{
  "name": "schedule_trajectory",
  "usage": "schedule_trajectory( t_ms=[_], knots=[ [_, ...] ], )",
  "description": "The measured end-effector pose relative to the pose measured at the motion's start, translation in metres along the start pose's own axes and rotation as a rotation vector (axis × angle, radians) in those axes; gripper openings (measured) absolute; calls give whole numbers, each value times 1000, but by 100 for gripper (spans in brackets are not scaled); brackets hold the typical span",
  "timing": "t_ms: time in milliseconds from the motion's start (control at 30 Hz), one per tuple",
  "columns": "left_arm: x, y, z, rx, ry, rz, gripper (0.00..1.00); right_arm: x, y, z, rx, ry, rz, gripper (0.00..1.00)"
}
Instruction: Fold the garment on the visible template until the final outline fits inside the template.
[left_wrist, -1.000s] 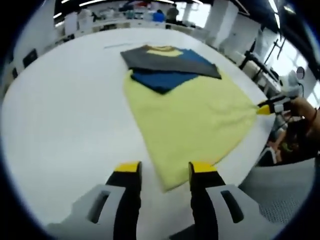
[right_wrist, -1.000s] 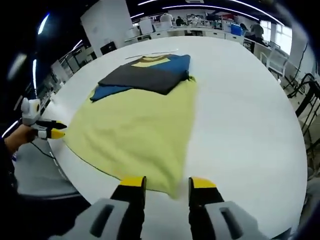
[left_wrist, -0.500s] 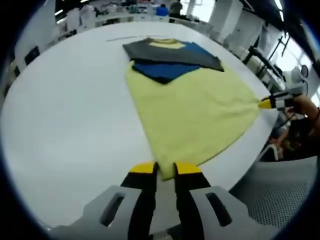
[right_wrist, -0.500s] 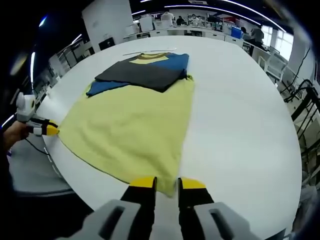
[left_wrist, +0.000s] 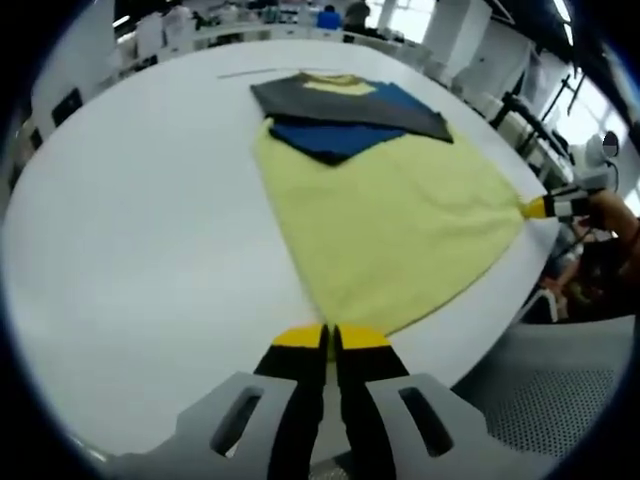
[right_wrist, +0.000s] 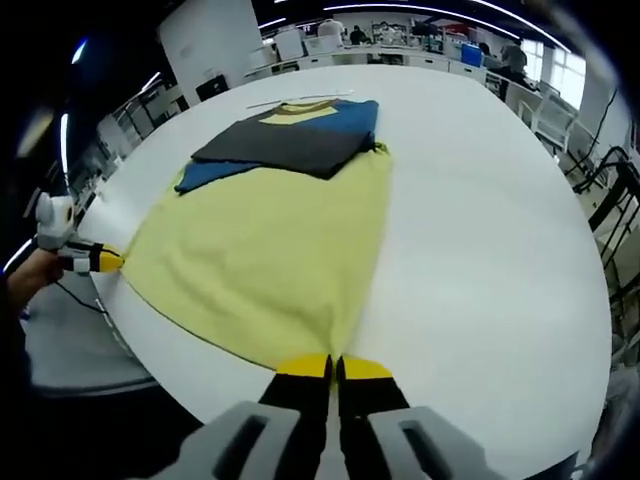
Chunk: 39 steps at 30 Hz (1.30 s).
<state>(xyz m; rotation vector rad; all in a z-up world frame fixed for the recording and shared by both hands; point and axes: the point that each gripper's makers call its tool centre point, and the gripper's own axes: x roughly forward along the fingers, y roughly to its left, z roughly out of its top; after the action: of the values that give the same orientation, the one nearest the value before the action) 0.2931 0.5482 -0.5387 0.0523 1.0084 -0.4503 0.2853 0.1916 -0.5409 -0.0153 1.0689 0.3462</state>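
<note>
A yellow garment (left_wrist: 390, 215) lies flat on the white table (left_wrist: 130, 220). Its blue sleeve (left_wrist: 325, 140) and dark grey sleeve (left_wrist: 340, 105) are folded in across the chest below the collar. My left gripper (left_wrist: 330, 338) is shut on one corner of the yellow hem at the table's near edge. My right gripper (left_wrist: 545, 208) pinches the other hem corner off to the right. In the right gripper view the garment (right_wrist: 270, 250) spreads ahead, my right gripper (right_wrist: 334, 367) is shut on its hem corner, and the left gripper (right_wrist: 105, 262) holds the far-left corner.
A thin line (left_wrist: 250, 72) runs on the table just beyond the collar. The table's rounded edge is right under both grippers. A grey mesh chair (left_wrist: 560, 390) stands below that edge. A hand (left_wrist: 610, 215) holds the right gripper. Desks and chairs ring the room behind.
Both grippers have gone from open to shut, each closing on a hem corner of the yellow garment. The garment itself lies as before.
</note>
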Motion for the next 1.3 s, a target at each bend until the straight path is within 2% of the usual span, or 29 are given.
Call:
schedule_trajectory(
  t_ms=[167,467,733,833,1300],
  knots=[
    [-3,2,-3,34,9,-5,0,-2,5,-5,-54,25,11,0],
    [-11,1,-12,83,49,-12,0,-5,12,-15,-46,53,39,0],
    [-18,-1,-26,71,66,-19,0,-9,19,-24,-47,62,49,0],
    [-23,-2,-29,114,73,-12,0,-10,24,-28,-52,67,56,0],
    [-36,-1,-46,99,96,2,0,-16,39,-45,-71,84,88,0]
  ],
)
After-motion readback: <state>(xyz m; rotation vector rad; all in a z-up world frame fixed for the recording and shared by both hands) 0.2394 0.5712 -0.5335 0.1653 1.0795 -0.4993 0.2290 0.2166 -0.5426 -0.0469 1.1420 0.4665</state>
